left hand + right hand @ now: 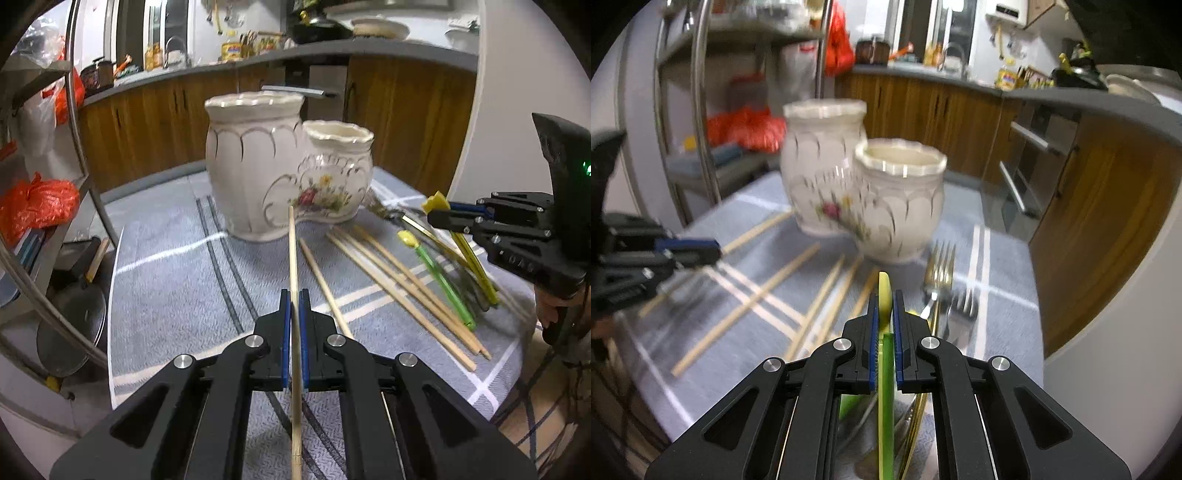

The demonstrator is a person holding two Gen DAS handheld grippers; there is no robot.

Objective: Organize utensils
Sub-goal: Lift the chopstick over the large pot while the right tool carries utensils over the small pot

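Observation:
A white ceramic utensil holder (pixel 258 166) with two openings stands on the grey-blue cloth; it is blurred in the right wrist view (pixel 886 206). My left gripper (pixel 294 295) is shut on a wooden chopstick (pixel 293 251) whose tip points at the holder's base. My right gripper (pixel 885 295) is shut on a green utensil with a yellow end (pixel 886 369), raised over the cloth in front of the shorter pot. Each gripper shows in the other's view: right gripper (pixel 437 214), left gripper (pixel 714 249). Several loose chopsticks (pixel 399 288) lie between them.
Another green utensil with a yellow tip (pixel 439 277) and gold-edged cutlery lie right of the chopsticks. Forks (pixel 940 269) rest beside the shorter pot. The striped cloth (pixel 166 277) covers the table. A metal rack with orange bags (pixel 37 206) stands at the left, wooden cabinets behind.

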